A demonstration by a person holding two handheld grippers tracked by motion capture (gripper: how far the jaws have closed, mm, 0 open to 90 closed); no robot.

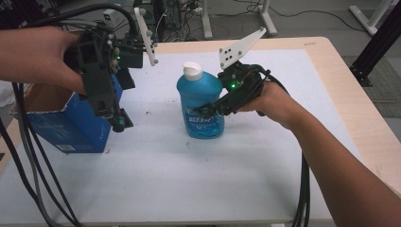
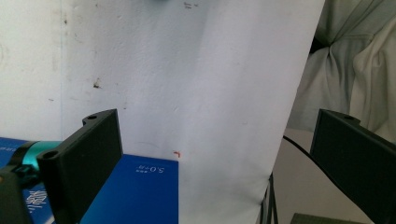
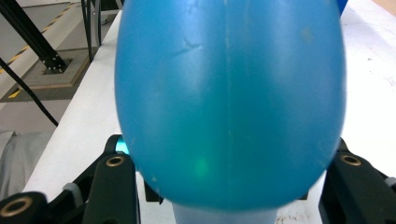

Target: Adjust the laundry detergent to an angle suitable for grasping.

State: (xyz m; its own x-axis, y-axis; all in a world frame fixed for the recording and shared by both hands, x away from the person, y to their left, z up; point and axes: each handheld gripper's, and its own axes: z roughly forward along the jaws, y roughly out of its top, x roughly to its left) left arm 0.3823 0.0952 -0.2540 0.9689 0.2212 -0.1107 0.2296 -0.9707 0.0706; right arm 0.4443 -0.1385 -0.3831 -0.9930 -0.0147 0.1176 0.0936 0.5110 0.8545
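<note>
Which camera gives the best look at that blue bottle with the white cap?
The high view: the whole blue bottle stands upright on the table, gripped by the right tool. The right gripper view shows its blue body close up, without cap. The left gripper view adds nothing clear.

I see the blue bottle [image 1: 201, 106] upright on the white mat [image 1: 189, 179], approx mid-table, white flip cap [image 1: 192, 70] on top & shut. Translucent blue plastic, liquid inside, label w/ white lettering low on the front. Right gripper [image 1: 204, 111] clamps its lower body from the side; my right gripper view has the rounded blue wall [image 3: 229, 102] betw. both jaws.
</note>
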